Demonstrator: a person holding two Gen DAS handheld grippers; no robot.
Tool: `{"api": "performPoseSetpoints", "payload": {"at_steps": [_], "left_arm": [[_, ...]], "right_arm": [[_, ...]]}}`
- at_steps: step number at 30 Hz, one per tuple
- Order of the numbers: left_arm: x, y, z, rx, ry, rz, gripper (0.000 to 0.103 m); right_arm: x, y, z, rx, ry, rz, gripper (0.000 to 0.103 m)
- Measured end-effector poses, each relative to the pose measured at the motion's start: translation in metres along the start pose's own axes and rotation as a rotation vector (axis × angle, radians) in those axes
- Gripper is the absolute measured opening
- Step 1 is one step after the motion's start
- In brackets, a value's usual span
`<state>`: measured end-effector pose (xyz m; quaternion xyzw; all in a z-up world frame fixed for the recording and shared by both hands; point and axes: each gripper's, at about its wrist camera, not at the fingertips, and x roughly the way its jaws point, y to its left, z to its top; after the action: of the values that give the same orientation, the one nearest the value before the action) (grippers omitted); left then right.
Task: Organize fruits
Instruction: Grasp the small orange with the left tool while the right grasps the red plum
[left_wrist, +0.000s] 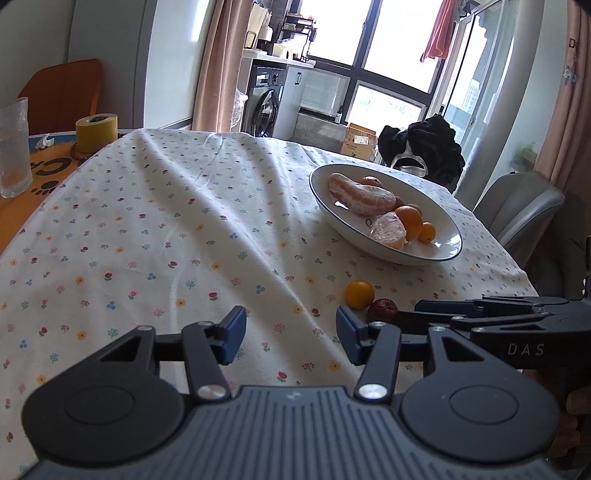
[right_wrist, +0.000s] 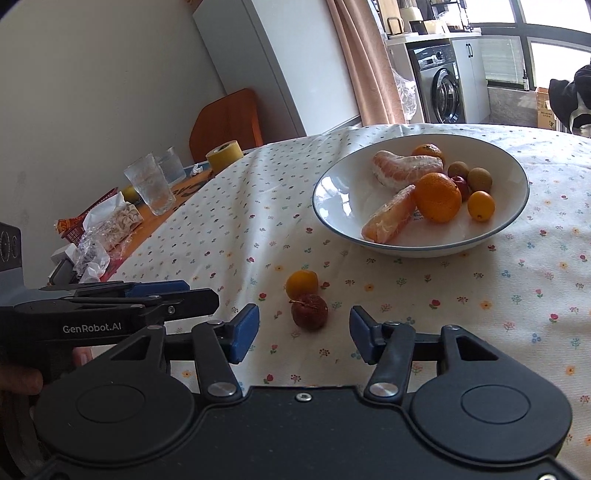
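A white bowl (right_wrist: 332, 192) with a dark rim stands on the flowered tablecloth and holds peeled citrus pieces (right_wrist: 402, 168), an orange (right_wrist: 437, 197) and small fruits; it also shows in the left wrist view (left_wrist: 439, 251). A small yellow fruit (right_wrist: 302, 282) and a dark red wrinkled fruit (right_wrist: 309, 311) lie on the cloth in front of the bowl, touching; both show in the left wrist view, yellow (left_wrist: 359, 294), red (left_wrist: 382, 309). My right gripper (right_wrist: 303, 338) is open and empty, just short of the red fruit. My left gripper (left_wrist: 291, 338) is open and empty, left of both fruits.
Glasses (right_wrist: 149, 188), a yellow tape roll (right_wrist: 224, 153) and crumpled wrappers (right_wrist: 107, 225) sit on the orange mat at the table's left. An orange chair (right_wrist: 225, 122) stands behind. A grey chair (left_wrist: 517, 206) is at the table's right edge.
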<state>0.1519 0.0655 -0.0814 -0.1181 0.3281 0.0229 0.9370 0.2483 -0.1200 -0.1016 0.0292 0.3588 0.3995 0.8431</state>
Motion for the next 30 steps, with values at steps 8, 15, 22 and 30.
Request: {"api": "performPoseSetpoints", "payload": {"at_steps": [8,15,22,30], "left_arm": [[0.007,0.004,0.002,-0.009,0.013,0.002,0.052],[0.012,0.001,0.006,-0.003,0.019,-0.001,0.052],[0.019,-0.012,0.012,0.026,0.017,-0.025,0.052],[0.03,-0.032,0.017,0.068,0.021,-0.067,0.05]], "right_arm": [[0.015,0.001,0.004,-0.016,0.031,0.02,0.046],[0.024,0.001,0.005,-0.039,0.046,0.024,0.024],[0.017,-0.006,0.005,-0.028,0.039,0.021,0.022],[0.002,-0.022,0.007,0.004,0.016,-0.003,0.022]]}}
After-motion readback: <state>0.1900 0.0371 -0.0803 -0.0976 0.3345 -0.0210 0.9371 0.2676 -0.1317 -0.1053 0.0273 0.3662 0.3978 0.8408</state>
